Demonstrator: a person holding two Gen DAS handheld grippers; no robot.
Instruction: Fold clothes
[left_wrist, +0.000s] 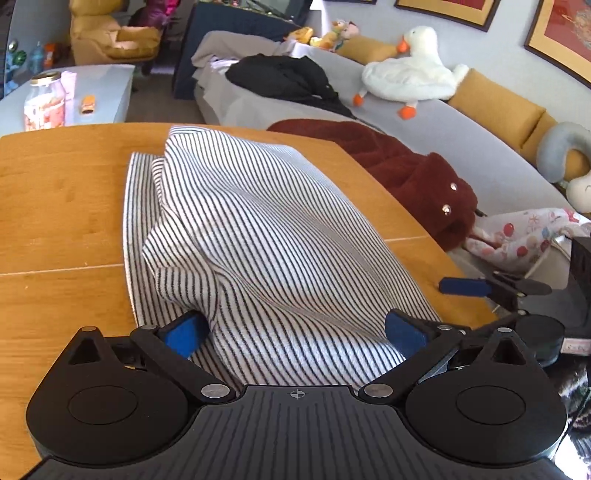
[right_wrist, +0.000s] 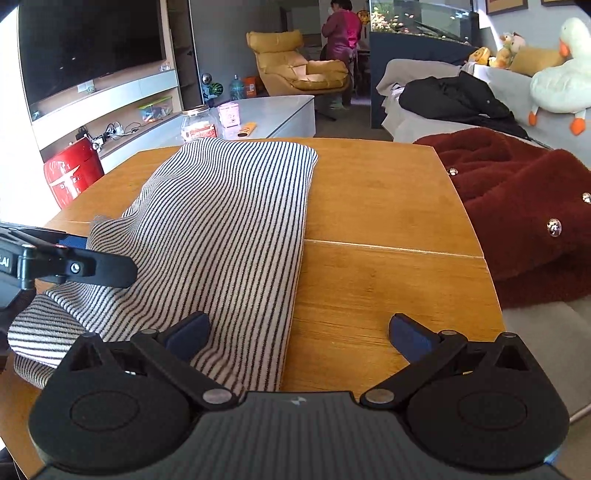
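Striped garment (left_wrist: 258, 229) half folded on the counter (left_wrist: 62, 206)
Your left tool (left_wrist: 295, 332) stands wide open around raised cloth; your right tool (right_wrist: 299, 338) is open, empty

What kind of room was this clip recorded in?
Most likely a home living room: a sofa with a plush duck, a television on the wall, and a yellow armchair behind the wooden table.

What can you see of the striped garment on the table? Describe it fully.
The white knit garment with thin dark stripes lies partly folded on the wooden table, layers humped rather than flat. Its right edge runs straight. The left gripper has open fingers either side of a raised fold; the right gripper is open over its near edge.
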